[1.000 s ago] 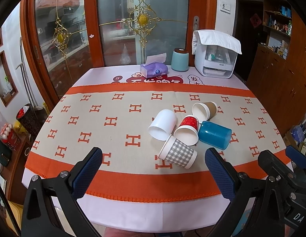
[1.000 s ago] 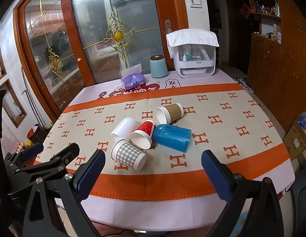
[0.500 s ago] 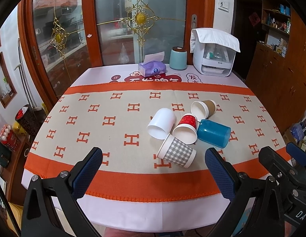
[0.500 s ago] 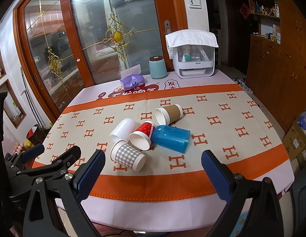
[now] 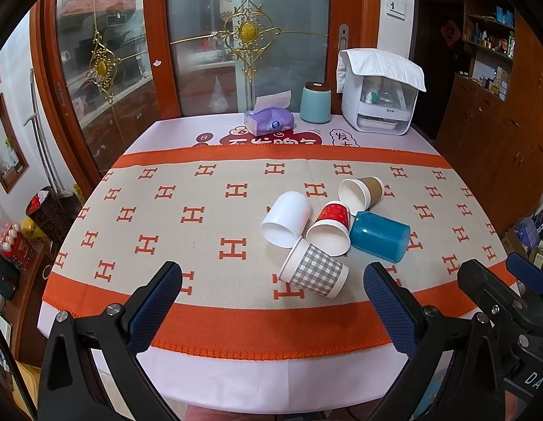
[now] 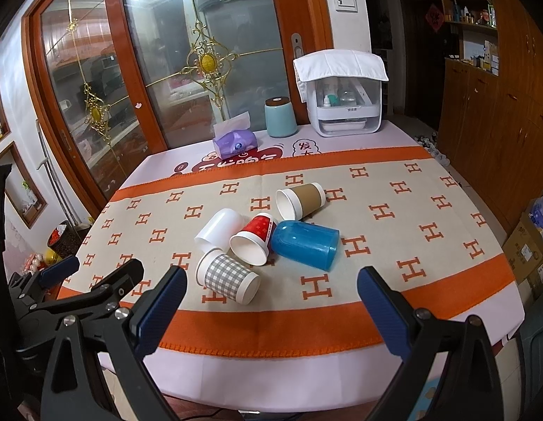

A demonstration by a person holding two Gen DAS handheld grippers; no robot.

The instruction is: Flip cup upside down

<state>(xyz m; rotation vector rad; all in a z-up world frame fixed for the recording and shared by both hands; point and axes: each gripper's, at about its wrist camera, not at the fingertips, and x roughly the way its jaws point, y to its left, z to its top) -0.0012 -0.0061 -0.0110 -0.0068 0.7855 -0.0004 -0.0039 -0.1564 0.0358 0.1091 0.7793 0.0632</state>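
Glass doors with gilt ornaments stand behind a tabletop (image 5: pixel 138 189) spread with a beige and orange cloth of H marks. Five cups lie on their sides in a tight cluster right of centre, none yet turned over.

Going left to right in my left view: a plain white plastic cup (image 5: pixel 287 218), mouth toward me; a grey-checked paper cup (image 5: pixel 315 273), nearest me, touching the white one; a red paper cup (image 5: pixel 330 228) behind it; a brown-sleeved paper cup (image 5: pixel 361 192) farthest back; a translucent blue plastic tumbler (image 5: pixel 380 235), resting against the red one.

My left gripper (image 5: pixel 271 301) hovers short of the cluster with jaws wide apart and empty. My right gripper (image 6: pixel 269 301) does likewise.

I judge the paper cups very light and easily crushed, so a gentle pinch across the middle of the wall suits them. Being outermost, the checked cup looks easiest to reach. The tumbler seems stiffer and smoother, likely to roll or slip.
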